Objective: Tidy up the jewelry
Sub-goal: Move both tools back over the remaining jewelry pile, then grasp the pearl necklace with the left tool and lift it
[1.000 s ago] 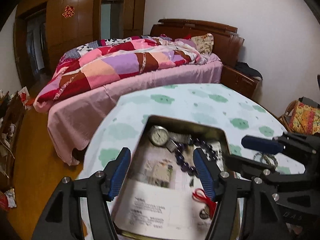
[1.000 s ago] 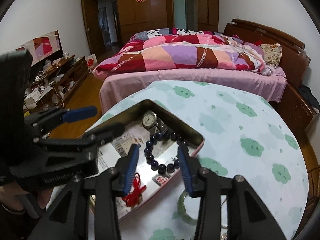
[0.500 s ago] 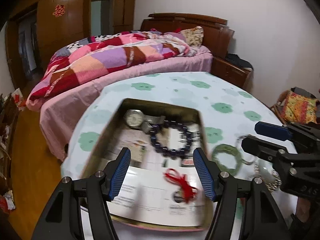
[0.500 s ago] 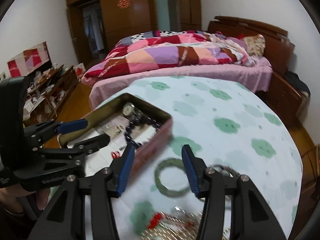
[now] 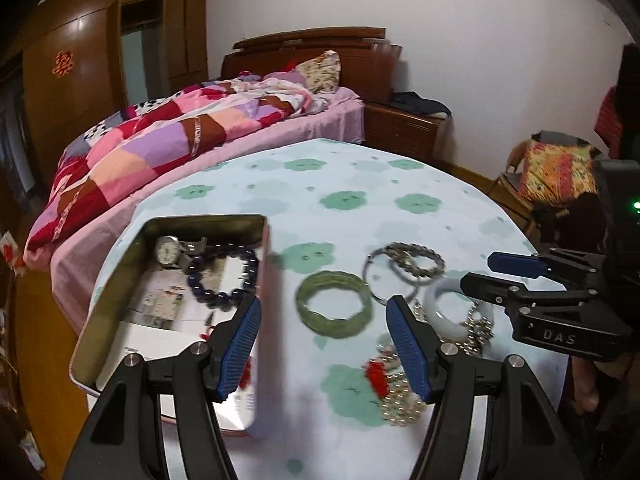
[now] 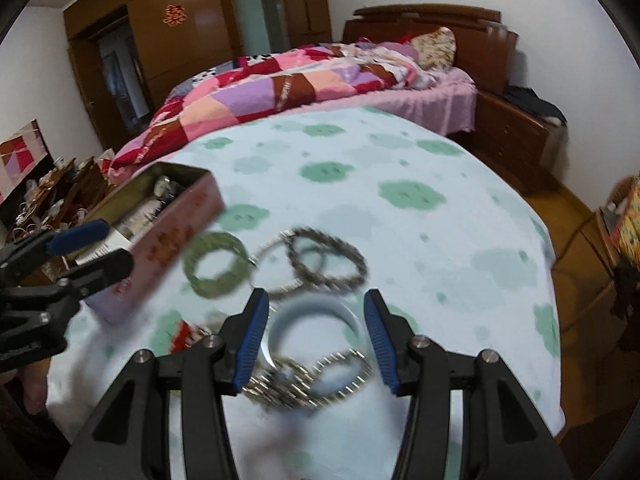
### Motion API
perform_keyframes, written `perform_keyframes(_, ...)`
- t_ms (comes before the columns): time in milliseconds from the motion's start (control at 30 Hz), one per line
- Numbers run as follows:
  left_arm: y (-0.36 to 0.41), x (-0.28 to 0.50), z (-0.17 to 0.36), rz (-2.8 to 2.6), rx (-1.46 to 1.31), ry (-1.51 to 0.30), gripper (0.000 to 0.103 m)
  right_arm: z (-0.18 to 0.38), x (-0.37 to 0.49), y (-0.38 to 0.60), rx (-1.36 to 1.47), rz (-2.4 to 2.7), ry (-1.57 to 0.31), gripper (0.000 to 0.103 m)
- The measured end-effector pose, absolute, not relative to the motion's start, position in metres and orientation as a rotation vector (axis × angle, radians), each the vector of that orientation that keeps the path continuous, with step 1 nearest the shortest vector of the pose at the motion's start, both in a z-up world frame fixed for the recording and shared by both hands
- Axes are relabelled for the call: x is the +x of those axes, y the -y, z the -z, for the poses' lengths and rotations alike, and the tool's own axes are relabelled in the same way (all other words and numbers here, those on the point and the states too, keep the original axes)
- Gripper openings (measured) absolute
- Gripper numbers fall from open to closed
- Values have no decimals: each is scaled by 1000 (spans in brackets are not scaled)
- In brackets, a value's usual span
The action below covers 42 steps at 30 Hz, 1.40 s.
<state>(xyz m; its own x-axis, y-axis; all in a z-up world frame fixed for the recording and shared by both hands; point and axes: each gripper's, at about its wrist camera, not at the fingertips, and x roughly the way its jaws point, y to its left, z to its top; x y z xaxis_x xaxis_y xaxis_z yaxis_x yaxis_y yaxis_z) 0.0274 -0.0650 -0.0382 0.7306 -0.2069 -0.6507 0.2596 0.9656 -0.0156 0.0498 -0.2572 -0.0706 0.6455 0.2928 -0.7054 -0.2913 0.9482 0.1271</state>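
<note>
At the far left of the surface [image 5: 400,184] sits an open tin [image 5: 116,304], its pink outer wall showing in the right wrist view [image 6: 172,244]. Inside it lie a wristwatch [image 5: 168,250], a dark beaded bracelet [image 5: 224,276] just beside the watch, and some printed papers [image 5: 160,304]. The left gripper [image 5: 324,344] hovers over the tin's right edge and the cloth next to it, its fingers [image 5: 240,344] spread wide with nothing between them. Just ahead of that gap lies a green bangle [image 5: 334,308], flat on the cloud-patterned cloth, near the tin but apart from it. Further right, a thin silver hoop [image 5: 378,280] and a twisted metal bracelet [image 5: 420,260] overlap each other. Nearer the camera a red tassel charm [image 5: 378,376] lies among silver bead chains [image 5: 400,404]. Next comes a white bangle [image 5: 448,308], tangled with more chain. The right gripper [image 6: 316,336] hangs above that white bangle [image 6: 312,320], fingers [image 6: 380,340] wide apart and holding nothing; whether they touch the cloth cannot be told. Behind the surface stands a bed [image 5: 200,136] with a patchwork quilt.
</note>
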Motion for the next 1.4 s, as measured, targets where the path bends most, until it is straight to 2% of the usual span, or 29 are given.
perform_keyframes(233,82,21,44,270,117,-722,64,85,36,274,14,-339,-816,53)
perform_keyframes(300,89,18,45,287,138,-721,58,88,34,277,16,-338,-819,53)
perform_keyframes(400,100,19,54,313,164,-751,54,90,33,281,29,-333,-819,53)
perform_keyframes(467,103,21,61,320,164,-778,45,91,32,283,32,-333,-816,53)
perform_keyframes(700,106,24,72,340,155,-826,32,93,34,285,44,-327,-822,53)
perform_keyframes(767,107,24,75,353,153,-840,18,93,34,286,45,-326,-822,53)
perform_keyframes(800,107,24,76,358,152,-847,16,93,34,286,43,-326,-820,53)
perform_keyframes(1100,102,29,87,383,96,-902,16,94,33,283,35,-335,-827,53)
perform_keyframes(1133,102,28,87,388,95,-900,4,95,33,284,36,-335,-828,53)
perform_keyframes(1167,102,27,87,396,94,-903,0,95,33,282,35,-335,-830,53)
perform_keyframes(1400,105,25,84,393,119,-906,0,96,32,280,32,-333,-829,53)
